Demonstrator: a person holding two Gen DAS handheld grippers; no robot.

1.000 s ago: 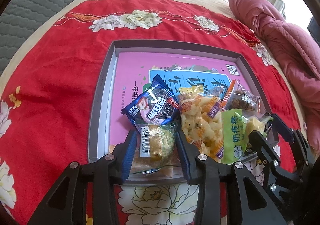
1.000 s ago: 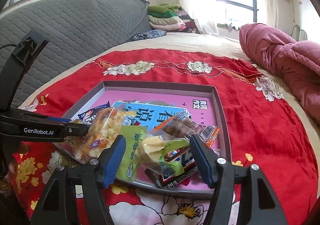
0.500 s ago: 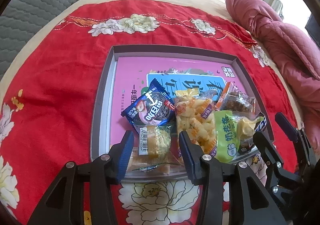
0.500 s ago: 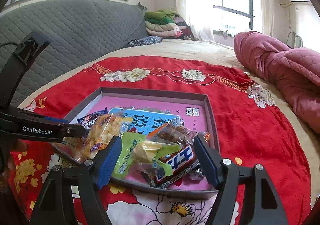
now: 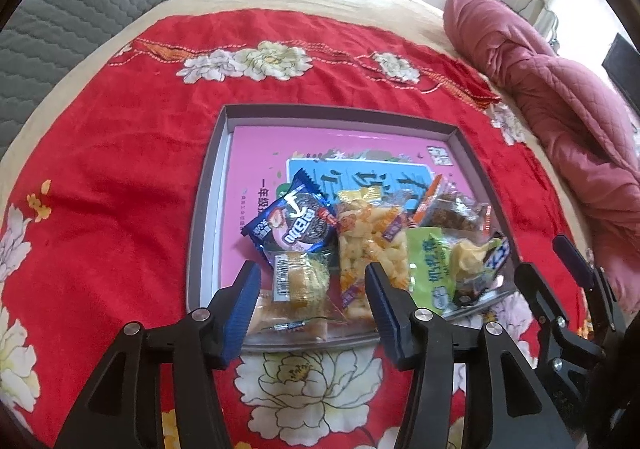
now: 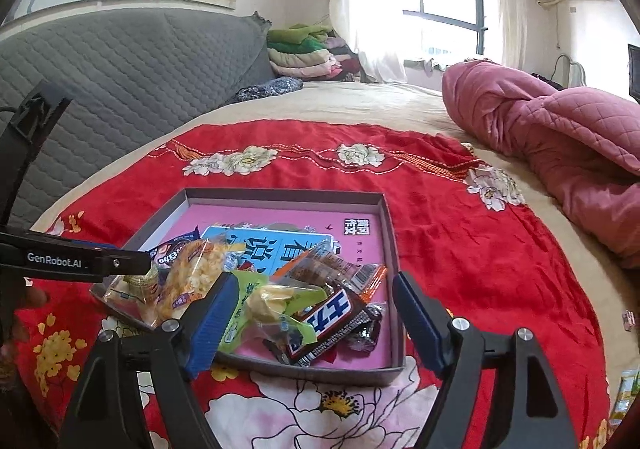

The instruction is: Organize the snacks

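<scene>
Both grippers have drawn back from the tray (image 5: 204,233). Left gripper (image 5: 312,301) hangs spread over the near edge, holding nothing; right gripper (image 6: 312,313) gapes too, empty. Snacks (image 5: 372,245) lie heaped along the tray's near edge, the cookie packet (image 5: 292,225) leftmost.

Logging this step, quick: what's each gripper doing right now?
Left gripper: open, holding nothing, fingers either side of the clear cake packet.
Right gripper: open, holding nothing, above the chocolate bar.
</scene>
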